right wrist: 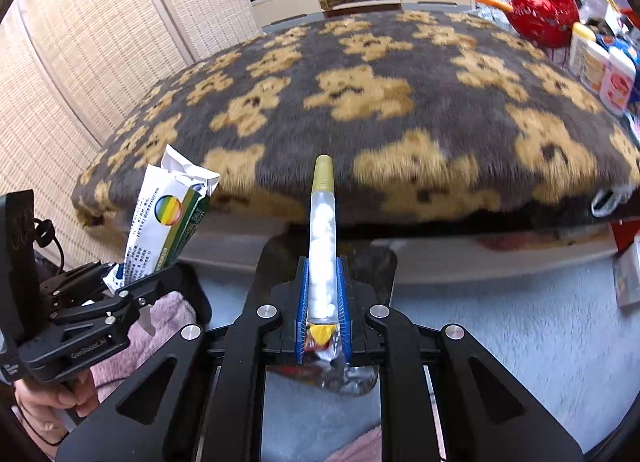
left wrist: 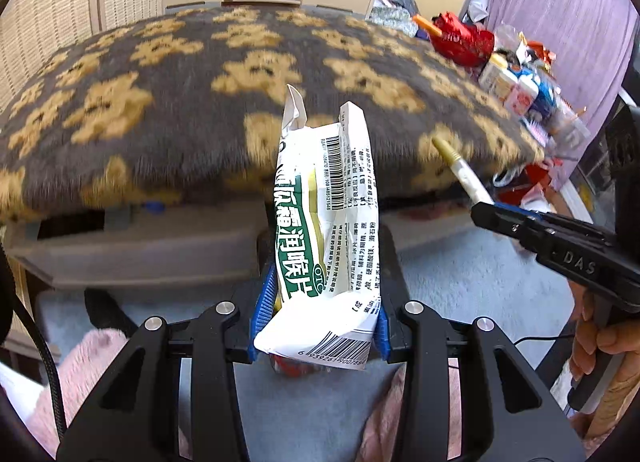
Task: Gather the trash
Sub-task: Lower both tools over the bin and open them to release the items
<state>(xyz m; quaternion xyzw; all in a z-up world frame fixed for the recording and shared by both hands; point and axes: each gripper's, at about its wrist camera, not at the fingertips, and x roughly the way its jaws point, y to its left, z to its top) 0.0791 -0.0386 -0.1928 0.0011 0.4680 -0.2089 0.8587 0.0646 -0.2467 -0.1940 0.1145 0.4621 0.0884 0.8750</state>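
Bear-patterned blanket (right wrist: 400, 109) ahead, bottles (right wrist: 600, 69) beyond.

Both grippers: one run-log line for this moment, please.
left gripper: shut on crumpled medicine box | right gripper: shut on clear tube | both off the bear-print blanket

Gold-capped clear tube (right wrist: 322, 246) clamped in right tongs (right wrist: 323, 294) before bear-patterned blanket (right wrist: 400, 101)

Box (left wrist: 324, 217) left of tube (left wrist: 460, 169)
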